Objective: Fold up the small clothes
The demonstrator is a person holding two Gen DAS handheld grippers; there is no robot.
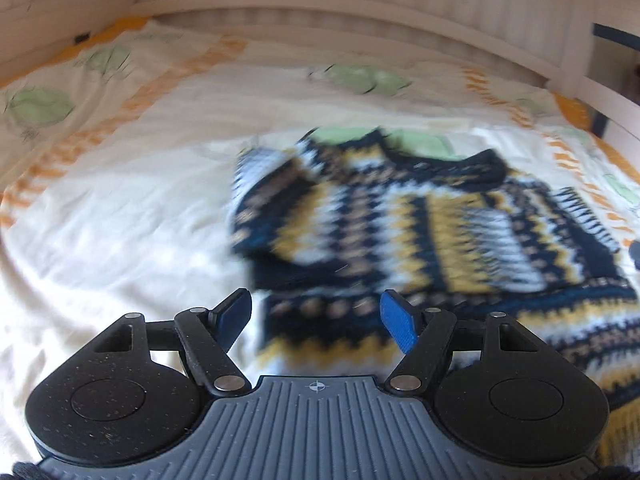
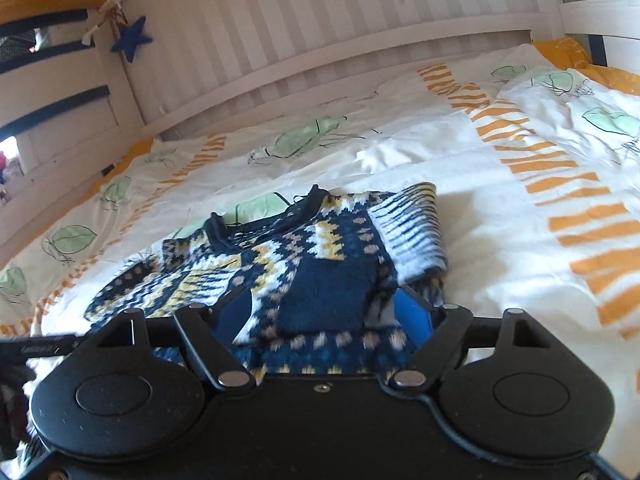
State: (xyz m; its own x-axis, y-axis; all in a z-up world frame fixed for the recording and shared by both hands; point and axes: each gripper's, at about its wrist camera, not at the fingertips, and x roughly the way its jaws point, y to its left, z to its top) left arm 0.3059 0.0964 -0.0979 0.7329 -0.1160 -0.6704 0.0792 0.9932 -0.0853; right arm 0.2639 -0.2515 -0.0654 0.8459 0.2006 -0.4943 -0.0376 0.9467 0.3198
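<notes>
A small knitted sweater [image 1: 400, 220] in navy, yellow and white zigzag bands lies on the bed, with both sleeves folded in over its body. My left gripper [image 1: 316, 318] is open and empty, just above the sweater's near hem. The picture in the left wrist view is blurred by motion. In the right wrist view the sweater [image 2: 320, 256] lies close in front. My right gripper [image 2: 324, 312] is open, its fingers astride the sweater's lower part, holding nothing.
The bed sheet [image 1: 120, 200] is white with orange stripes and green leaf prints. A white slatted bed frame [image 2: 320, 24] rises behind the bed. A blue star [image 2: 132, 40] hangs on the frame at the left.
</notes>
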